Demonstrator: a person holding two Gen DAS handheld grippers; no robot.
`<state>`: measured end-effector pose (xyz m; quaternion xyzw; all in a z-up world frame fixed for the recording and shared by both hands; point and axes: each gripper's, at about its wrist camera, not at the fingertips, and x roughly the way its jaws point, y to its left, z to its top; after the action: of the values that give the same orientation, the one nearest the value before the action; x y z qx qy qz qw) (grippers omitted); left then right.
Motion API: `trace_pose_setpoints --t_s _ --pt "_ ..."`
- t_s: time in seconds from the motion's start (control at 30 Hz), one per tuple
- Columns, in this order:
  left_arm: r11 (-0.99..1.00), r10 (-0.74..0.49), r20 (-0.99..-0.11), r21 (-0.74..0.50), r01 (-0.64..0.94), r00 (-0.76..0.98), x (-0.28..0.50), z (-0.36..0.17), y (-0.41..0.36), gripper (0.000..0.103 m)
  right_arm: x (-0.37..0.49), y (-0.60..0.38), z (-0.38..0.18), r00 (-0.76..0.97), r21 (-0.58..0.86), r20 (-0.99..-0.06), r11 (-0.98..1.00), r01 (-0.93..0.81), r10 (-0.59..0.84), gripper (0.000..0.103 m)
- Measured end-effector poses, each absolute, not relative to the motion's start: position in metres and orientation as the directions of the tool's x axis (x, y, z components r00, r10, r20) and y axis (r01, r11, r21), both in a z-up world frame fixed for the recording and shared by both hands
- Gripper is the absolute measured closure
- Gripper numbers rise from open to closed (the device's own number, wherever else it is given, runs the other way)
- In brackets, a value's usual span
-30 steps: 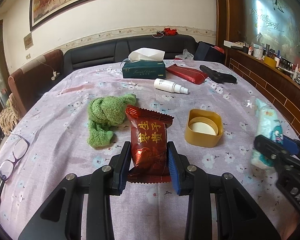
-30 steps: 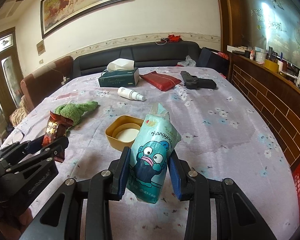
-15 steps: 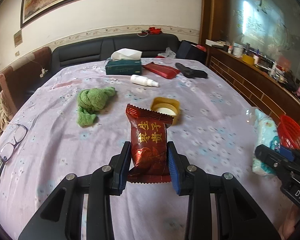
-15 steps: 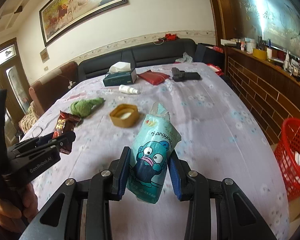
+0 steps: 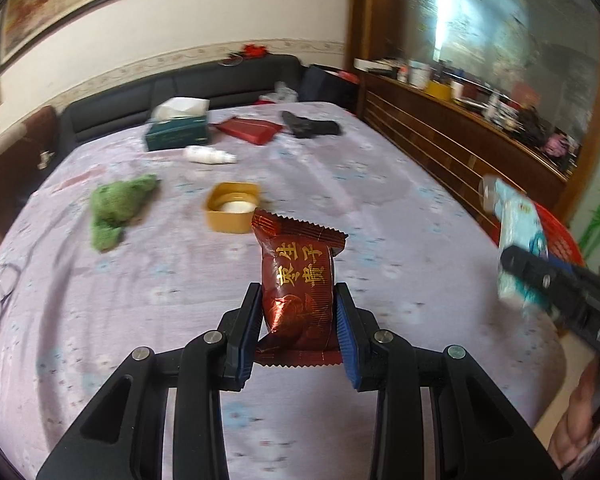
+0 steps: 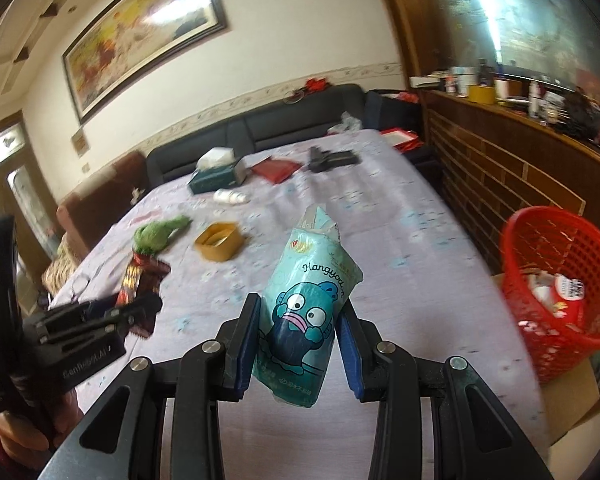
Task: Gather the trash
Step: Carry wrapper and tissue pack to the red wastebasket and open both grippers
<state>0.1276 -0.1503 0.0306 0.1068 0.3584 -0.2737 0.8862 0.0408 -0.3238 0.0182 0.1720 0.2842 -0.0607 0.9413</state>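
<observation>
**A:** left wrist view first; we've swung away from the clutter since a second ago; the yellow tub and green cloth used to sit right by the claw, now they're well back on the table. The left gripper is clamped on the red snack packet, pads pressed to both its sides, packet upright, claw tipped downward over the table. Off to the right of the packet the red basket has crept into view behind the other claw.

**B:** yep, and in the right wrist view the red basket went from not visible to big, right of the table, a few bits already inside; we reckon we're mid-carry to the dump. The right gripper is squeezed on the teal tissue pack, angled down, not yet over the basket; the left gripper trails on the far side from the basket, red snack packet in it.
</observation>
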Motion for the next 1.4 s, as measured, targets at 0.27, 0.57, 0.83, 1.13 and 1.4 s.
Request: trace_pose_setpoints --t_s 0.27,0.57,0.83,1.13,1.4 --pt "0.671 -0.546 -0.709 -0.051 0.739 0.446 0.102 0.051 -0.245 0.069 -0.007 -0.419 0.033 0.826 0.323 -0.542 0.870 0.373 -0.153 0.062" --pt "0.499 -0.641 -0.720 -0.130 0.857 0.265 0.075 0.055 -0.369 0.069 -0.051 -0.525 0.036 0.771 0.341 -0.574 0.776 0.530 -0.275 0.061" --pt "0.458 -0.652 -0.730 -0.165 0.874 0.204 0.076 0.037 -0.448 0.063 -0.056 -0.578 0.019 0.764 0.415 -0.603 0.728 0.546 -0.229 0.054" --pt "0.506 -0.658 -0.708 -0.161 0.847 0.258 0.081 0.043 -0.411 0.039 -0.072 -0.590 0.018 0.773 0.436 -0.579 0.703 0.562 -0.259 0.042" --pt "0.607 -0.600 -0.731 -0.150 0.780 0.327 0.094 0.038 -0.326 0.039 -0.057 -0.534 0.029 0.818 0.443 -0.552 0.775 0.452 -0.161 0.042"
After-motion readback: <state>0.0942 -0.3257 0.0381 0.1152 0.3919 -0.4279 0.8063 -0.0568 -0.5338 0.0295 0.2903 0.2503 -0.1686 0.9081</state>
